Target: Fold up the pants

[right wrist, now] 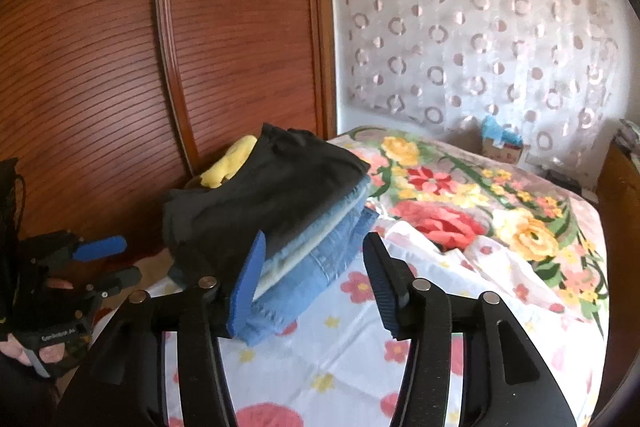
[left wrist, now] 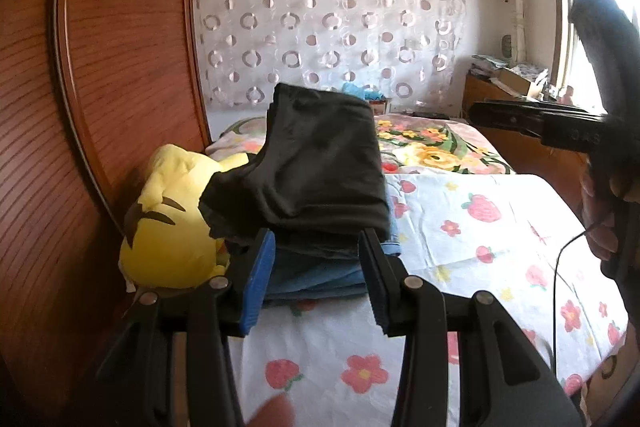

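Folded black pants (left wrist: 320, 163) lie on top of a stack of folded blue jeans (left wrist: 316, 275) on the bed; the stack also shows in the right wrist view, black pants (right wrist: 276, 195) over jeans (right wrist: 320, 251). My left gripper (left wrist: 316, 279) is open, its fingers just in front of the stack, holding nothing. My right gripper (right wrist: 316, 283) is open and empty, close to the stack's near right corner. The right gripper shows at the right edge of the left wrist view (left wrist: 520, 115), and the left gripper at the left of the right wrist view (right wrist: 100, 259).
A yellow plush toy (left wrist: 172, 219) lies against the stack's left side, by the wooden headboard (left wrist: 100, 67). The bed has a strawberry-print sheet (left wrist: 480, 227) and a floral blanket (right wrist: 480, 211) further back. A patterned curtain (left wrist: 328, 19) hangs behind. A cluttered desk (left wrist: 504, 79) stands far right.
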A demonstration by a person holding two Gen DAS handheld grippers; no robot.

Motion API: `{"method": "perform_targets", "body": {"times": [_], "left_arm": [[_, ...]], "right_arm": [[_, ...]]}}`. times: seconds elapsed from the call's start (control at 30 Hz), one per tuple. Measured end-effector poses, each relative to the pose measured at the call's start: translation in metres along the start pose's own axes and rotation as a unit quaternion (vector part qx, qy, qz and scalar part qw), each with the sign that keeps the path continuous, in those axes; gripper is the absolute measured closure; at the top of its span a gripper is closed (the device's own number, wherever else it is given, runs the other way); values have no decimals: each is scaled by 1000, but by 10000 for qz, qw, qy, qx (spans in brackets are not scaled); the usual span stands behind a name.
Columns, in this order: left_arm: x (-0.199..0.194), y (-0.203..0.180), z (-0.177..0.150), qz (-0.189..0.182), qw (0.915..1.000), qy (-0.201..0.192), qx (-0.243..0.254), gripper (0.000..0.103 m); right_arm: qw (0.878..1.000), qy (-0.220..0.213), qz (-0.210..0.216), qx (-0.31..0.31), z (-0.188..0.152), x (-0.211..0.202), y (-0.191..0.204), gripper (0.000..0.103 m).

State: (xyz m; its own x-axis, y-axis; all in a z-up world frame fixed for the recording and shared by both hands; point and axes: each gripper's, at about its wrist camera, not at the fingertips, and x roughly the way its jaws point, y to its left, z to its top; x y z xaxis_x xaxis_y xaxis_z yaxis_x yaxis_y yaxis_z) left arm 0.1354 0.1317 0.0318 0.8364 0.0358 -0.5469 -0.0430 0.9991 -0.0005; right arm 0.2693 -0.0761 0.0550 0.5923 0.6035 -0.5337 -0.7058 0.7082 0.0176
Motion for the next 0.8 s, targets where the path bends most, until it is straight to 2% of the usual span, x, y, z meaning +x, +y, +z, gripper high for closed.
{"method": "perform_targets", "body": {"times": [0.07,0.2,0.3,0.7,0.8], "left_arm": [[-9,-6,0,-9,9999,-81,71,61],[-24,-16,-2,-386,9992,-115,-37,60],[-32,-25,-3,-441,9989,-152,19,60],[-53,-64,-18,-599,9977,-166,253,59],[-57,-74,-22,-670,9973,-144,271,58]], "right_arm": [[10000,-53,-28,35,-6,-15,2,43],[9997,-183,-161,86,-19,-44,8,35],[9993,-242,-227,150,-27,-60,13,28],[9956,-314,-723,507,-80,-118,11,24],[9933,-311,-959,566,-94,-135,7,24]]}}
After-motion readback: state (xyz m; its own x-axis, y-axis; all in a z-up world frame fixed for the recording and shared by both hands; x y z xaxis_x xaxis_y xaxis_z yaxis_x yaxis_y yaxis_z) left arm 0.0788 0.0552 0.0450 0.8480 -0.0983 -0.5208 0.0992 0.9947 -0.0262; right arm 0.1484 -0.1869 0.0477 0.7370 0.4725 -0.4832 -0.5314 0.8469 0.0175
